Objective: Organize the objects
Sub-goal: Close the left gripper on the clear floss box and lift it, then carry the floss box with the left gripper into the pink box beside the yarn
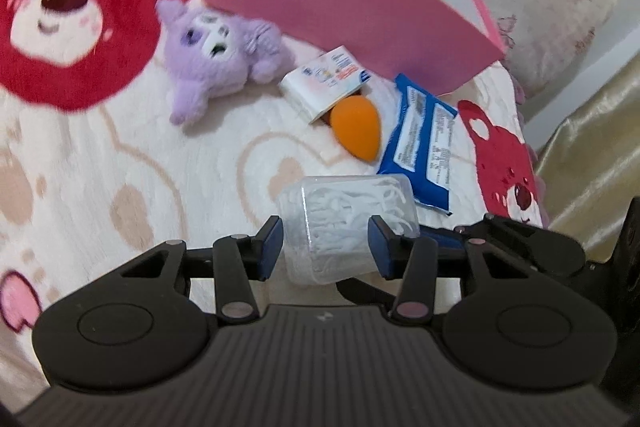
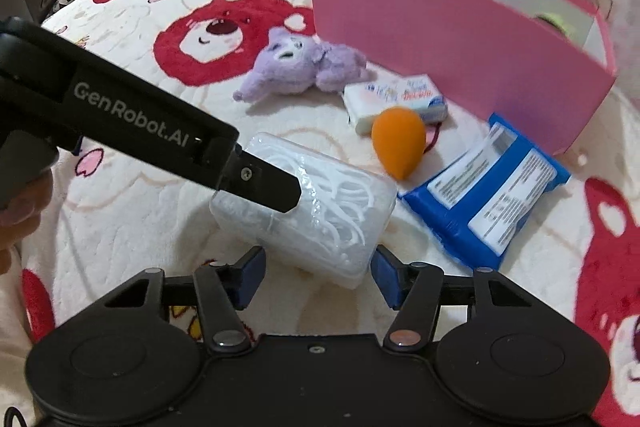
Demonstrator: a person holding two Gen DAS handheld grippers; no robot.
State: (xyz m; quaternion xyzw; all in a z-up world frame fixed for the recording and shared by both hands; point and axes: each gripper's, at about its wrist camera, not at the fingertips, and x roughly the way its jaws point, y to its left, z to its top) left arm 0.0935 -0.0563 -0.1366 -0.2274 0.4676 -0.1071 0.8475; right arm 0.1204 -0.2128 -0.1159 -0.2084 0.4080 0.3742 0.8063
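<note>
The bed (image 2: 168, 227), under a cream blanket printed with red bears, carries everything, and the loose things lie bunched just in front of the pink box (image 2: 440, 27), probably so each needs only a short carry into it. The box stands open at the top with pale inner walls; something yellow-green shows low at its far right corner, too hidden to name, and the rest of its inside is out of sight. Just beside its front wall lie a blue wipes pack (image 2: 492, 195), a purple plush toy (image 2: 300, 67), a white tissue packet (image 2: 396, 99) and an orange sponge egg (image 2: 398, 143) touching that packet. Nearest the cameras, the clear floss-pick case (image 1: 344, 223), full of white picks and with its lid on, sits tilted between the blue pads of the left tongs (image 1: 326, 247), which pinch it at both sides, likely to carry it to the box. The right tongs (image 2: 318, 277) are spread wide just beside the case, gripping nothing.
</note>
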